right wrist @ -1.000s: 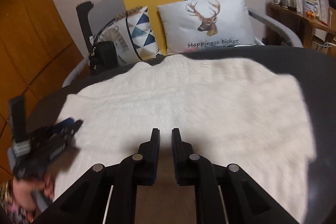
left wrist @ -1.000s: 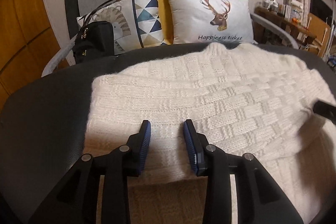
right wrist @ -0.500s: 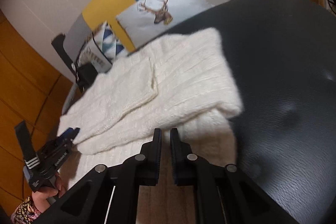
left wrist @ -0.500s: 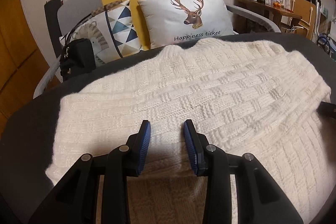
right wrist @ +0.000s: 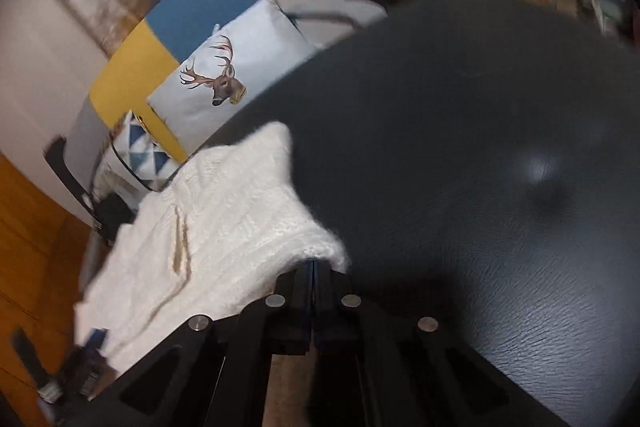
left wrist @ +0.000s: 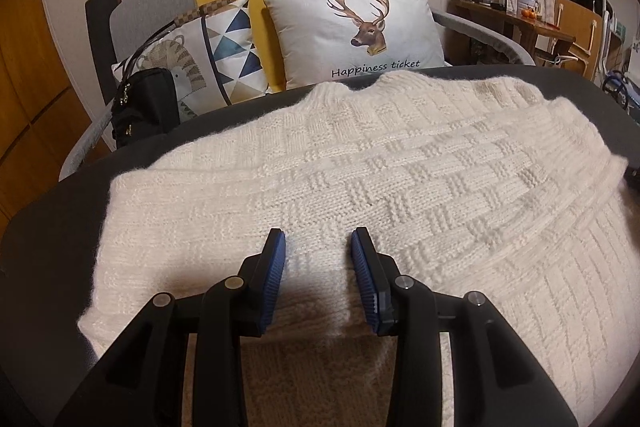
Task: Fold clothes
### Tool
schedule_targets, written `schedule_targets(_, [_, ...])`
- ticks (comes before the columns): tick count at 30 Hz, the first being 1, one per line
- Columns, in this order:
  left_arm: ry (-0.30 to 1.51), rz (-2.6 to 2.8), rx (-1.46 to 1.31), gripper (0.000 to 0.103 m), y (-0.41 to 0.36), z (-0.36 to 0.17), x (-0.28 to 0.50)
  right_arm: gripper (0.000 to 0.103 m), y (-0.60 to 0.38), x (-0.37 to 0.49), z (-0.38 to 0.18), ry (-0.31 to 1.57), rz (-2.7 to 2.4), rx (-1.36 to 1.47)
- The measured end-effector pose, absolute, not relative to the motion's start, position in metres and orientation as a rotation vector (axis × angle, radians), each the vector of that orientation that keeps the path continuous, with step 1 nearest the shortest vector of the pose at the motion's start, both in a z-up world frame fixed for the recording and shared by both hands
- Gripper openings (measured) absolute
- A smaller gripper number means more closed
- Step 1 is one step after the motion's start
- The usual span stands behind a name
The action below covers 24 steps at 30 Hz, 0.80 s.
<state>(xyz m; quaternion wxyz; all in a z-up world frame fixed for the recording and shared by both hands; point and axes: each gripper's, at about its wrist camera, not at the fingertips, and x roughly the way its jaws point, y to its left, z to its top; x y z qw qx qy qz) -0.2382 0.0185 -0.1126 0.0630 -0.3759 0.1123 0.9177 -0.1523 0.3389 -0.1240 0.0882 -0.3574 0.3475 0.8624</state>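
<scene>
Sweater (left wrist: 400, 179) is part-folded, one layer doubled over — my right gripper (right wrist: 313, 267) pinches its edge, left gripper (left wrist: 318, 247) gapes wide above it.

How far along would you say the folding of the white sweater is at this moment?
Partly done: the white sweater already lies doubled over on the dark table. In hand: the right hand-held gripper is shut on its edge, while the left hand-held gripper is open over the knit. Final folds and tidying remain.
</scene>
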Motion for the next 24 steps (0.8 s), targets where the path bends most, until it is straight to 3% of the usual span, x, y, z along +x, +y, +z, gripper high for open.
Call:
schedule_targets(12, [0.346, 2.776, -1.130, 0.037, 0.020, -0.113, -0.238, 0.007, 0.292, -0.154, -0.057, 0.918, 2.828, -1.030])
schedule_targets(18, [0.336, 2.775, -1.127, 0.038, 0.018, -0.113, -0.237, 0.007, 0.280, -0.251, -0.077, 0.713, 2.800, -1.231])
schedule_targets(24, [0.330, 2.776, -1.121, 0.038, 0.017, -0.114, -0.237, 0.004, 0.291, -0.266, -0.100, 0.607, 2.747, -1.204])
